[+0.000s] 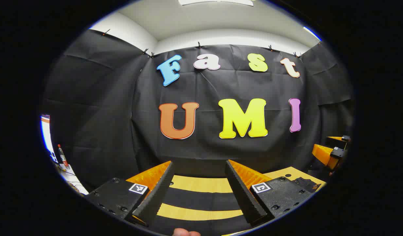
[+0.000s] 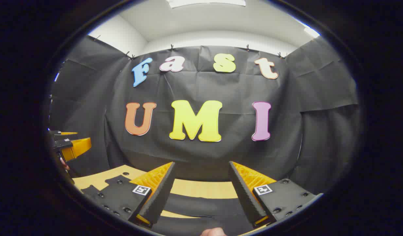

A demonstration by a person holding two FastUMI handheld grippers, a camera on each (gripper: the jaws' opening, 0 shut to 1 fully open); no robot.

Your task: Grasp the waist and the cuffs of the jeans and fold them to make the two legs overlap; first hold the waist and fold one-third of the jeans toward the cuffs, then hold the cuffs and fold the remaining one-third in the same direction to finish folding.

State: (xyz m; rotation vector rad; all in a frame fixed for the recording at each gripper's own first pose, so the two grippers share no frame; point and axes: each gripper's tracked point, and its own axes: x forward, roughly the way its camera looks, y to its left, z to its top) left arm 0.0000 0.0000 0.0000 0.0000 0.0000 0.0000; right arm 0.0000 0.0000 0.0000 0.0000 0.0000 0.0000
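Fingertip skin (image 1: 185,232) pokes in at the bottom edge of the left gripper view, just below the left gripper (image 1: 199,190), and a like bit of skin (image 2: 213,232) sits under the right gripper (image 2: 201,193) in the right gripper view. Both tools are held level and high, aimed at the black cloth wall (image 1: 221,147) and not down at the table (image 1: 201,184).

Going left to right in the left gripper view: a small bottle (image 1: 63,156) stands on a white surface at the far left edge; then come the left gripper's two black fingers (image 1: 157,193), spread wide with nothing between them. Through the gap the yellow table shows, crossed by dark bands. I cannot tell whether those dark bands are the jeans. At the far right the other gripper (image 1: 331,152) shows, orange and black, hanging at about the same height.

In the right gripper view, the other gripper (image 2: 70,146) appears at the far left, with a little of the hand holding it. Next comes the right gripper, its fingers (image 2: 160,193) also parted and empty. Dark material (image 2: 201,203) lies on the yellow table (image 2: 201,188) below and ahead of them, well apart from the tips; its nature is unclear.
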